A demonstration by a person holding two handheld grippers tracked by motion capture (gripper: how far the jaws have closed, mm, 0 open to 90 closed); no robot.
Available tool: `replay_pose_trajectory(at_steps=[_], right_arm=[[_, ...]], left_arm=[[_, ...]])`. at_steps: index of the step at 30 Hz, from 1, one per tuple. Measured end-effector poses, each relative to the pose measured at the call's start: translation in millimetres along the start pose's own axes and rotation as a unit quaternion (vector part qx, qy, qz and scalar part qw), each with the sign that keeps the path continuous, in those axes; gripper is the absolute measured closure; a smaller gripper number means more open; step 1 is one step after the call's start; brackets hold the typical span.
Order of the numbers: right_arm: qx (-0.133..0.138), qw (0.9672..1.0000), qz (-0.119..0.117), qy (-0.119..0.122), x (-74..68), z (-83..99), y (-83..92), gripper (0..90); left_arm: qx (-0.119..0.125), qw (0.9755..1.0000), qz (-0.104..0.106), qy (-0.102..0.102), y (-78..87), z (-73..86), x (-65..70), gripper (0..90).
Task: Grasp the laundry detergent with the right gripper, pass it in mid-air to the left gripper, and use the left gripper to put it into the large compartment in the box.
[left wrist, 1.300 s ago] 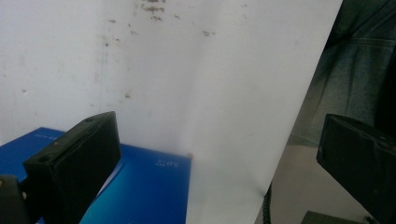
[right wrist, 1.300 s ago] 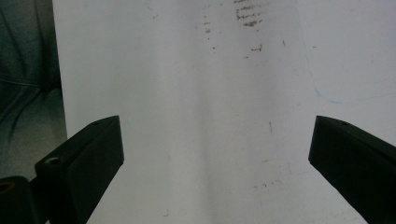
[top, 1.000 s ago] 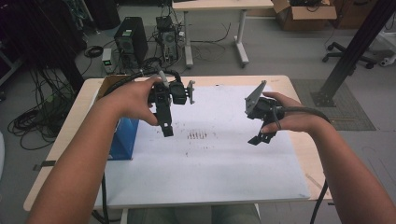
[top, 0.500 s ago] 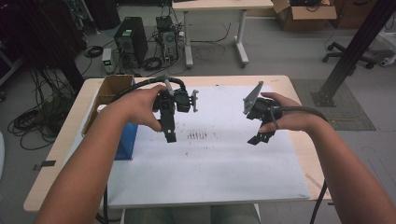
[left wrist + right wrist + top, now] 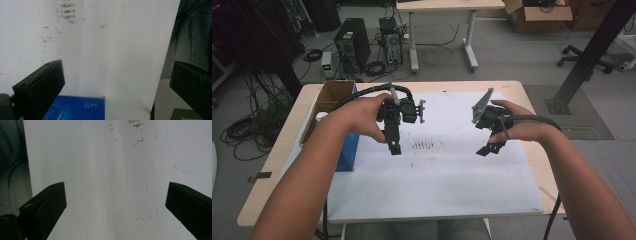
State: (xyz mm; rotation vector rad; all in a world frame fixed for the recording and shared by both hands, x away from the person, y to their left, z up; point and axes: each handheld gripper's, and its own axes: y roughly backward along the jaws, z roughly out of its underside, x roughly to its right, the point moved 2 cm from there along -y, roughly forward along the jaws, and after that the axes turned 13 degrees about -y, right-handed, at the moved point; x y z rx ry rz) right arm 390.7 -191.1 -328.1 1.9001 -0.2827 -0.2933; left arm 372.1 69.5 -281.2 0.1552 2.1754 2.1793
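Left gripper [image 5: 395, 148] has shifted toward frame centre since a second ago, now above the white sheet [image 5: 437, 175] beside the blue box [image 5: 347, 150] at centre left; likely positioning for the box; right gripper [image 5: 488, 148] is unchanged at centre right; both sets of jaws stand wide apart, holding and touching nothing; the surface [image 5: 277, 165] bears a cardboard box [image 5: 332, 95] at upper left.

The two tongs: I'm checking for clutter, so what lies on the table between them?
In the high view, bare white sheet carrying a cluster of small dark marks lies between the left tongs and right tongs.
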Motion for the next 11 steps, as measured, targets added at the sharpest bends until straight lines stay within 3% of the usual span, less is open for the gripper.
replay_pose_trajectory(at_steps=[11], right_arm=[[0.004,1.0,0.0,0.0,-1.7,-0.7,1.2,3.6]], left_arm=[[-0.003,1.0,0.0,0.002,1.0,1.3,2.0,0.2]])
